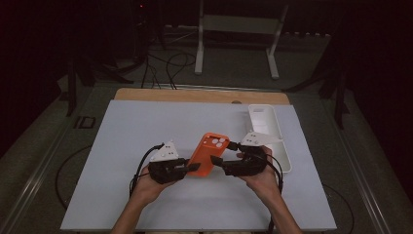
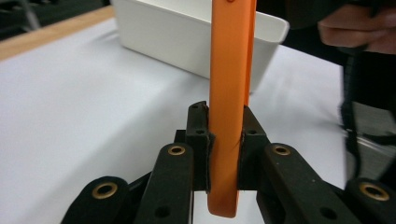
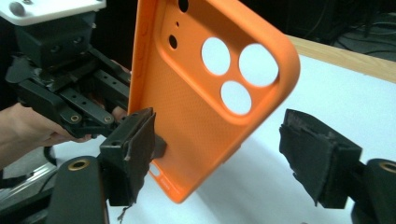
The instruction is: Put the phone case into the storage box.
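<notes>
The left gripper [image 2: 223, 154] clamps the orange rubbery phone case [image 1: 208, 153] upright by one edge, steadying it above the table; the right gripper [image 3: 229, 154] stands wide, gripping nothing.

Dim surroundings, lit tabletop, blurred foreground

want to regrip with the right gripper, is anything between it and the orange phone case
Nothing visible. The orange phone case sits between the right gripper's open jaws, held by the left gripper.

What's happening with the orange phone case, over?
Left gripper shut on orange phone case. Right gripper open, fingers apart around it. White tray behind, nothing blocking.
</notes>
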{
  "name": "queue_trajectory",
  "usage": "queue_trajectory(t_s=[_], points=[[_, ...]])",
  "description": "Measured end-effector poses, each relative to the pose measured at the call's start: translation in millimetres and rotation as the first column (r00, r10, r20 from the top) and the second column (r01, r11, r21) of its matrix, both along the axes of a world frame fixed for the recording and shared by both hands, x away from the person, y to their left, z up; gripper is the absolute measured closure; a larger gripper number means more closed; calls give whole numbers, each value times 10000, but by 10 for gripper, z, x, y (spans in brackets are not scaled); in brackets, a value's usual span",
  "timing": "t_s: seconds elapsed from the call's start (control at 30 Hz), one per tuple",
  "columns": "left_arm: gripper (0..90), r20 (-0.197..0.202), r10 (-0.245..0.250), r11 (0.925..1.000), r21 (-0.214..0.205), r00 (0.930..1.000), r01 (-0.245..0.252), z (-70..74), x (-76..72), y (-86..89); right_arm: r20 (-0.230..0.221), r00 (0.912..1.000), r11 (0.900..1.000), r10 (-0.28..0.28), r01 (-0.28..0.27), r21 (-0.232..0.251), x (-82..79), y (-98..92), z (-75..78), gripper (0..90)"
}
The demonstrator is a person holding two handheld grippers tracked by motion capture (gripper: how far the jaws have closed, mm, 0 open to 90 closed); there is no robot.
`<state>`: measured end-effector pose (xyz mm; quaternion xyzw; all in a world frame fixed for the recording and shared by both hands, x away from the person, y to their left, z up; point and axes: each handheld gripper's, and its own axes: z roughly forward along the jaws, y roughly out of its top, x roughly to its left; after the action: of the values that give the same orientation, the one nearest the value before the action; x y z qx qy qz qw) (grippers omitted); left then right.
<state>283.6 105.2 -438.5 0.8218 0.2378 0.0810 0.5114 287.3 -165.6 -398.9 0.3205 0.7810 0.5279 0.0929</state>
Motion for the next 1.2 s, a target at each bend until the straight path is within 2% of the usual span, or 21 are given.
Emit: queue_trajectory(t_s=[0.17,0.27,0.3,0.33,0.5,0.53,0.67,0.77,0.87,0.9,1.07,1.1,1.2], points=[[803,367,777,9969,111,9963,-781,12,-29,-1,122,9994,9995,-309,310,-97,-17,12,8,199],[803,659,1408,9898,130,9878,-1419,10,-41,7,219,9981,9983,-572,574,-111,-24,20,11,146],[803,659,1408,9898,130,9878,-1419,10,-41,7,208,9973,9975,-701,702,-55,-26,23,12,137],[803,831,1765,9838,155,9808,-1783,7,-51,12,228,9965,9967,-806,807,-47,-25,27,15,132],[803,956,1913,9806,246,9769,-1945,7,-68,8,267,9957,9961,-886,886,-10,-25,48,17,116],[803,1070,2029,9778,315,9733,-2073,4,-80,-3,284,9949,9953,-968,967,75,-27,77,22,116],[803,1134,2086,9755,466,9714,-2150,-8,-99,-33,300,9938,9941,-1073,1069,162,-26,115,27,113],[803,1316,2322,9689,563,9637,-2412,-26,-129,-70,370,9910,9914,-1289,1280,263,-25,149,38,113],[803,1375,2413,9661,597,9607,-2512,-38,-144,-93,362,9900,9900,-1364,1349,399,-19,167,47,113],[803,1489,2513,9628,634,9564,-2628,-48,-158,-110,358,9897,9896,-1385,1369,437,-16,176,52,113],[803,1532,2653,9593,570,9519,-2765,-66,-181,-141,273,9877,9863,-1537,1518,639,0,222,72,113],[803,1612,2794,9551,544,9466,-2912,-78,-200,-164,258,9874,9858,-1560,1540,668,2,229,74,113],[803,1675,2882,9526,499,9428,-3000,-96,-220,-194,195,9863,9834,-1637,1616,832,12,281,89,105]])
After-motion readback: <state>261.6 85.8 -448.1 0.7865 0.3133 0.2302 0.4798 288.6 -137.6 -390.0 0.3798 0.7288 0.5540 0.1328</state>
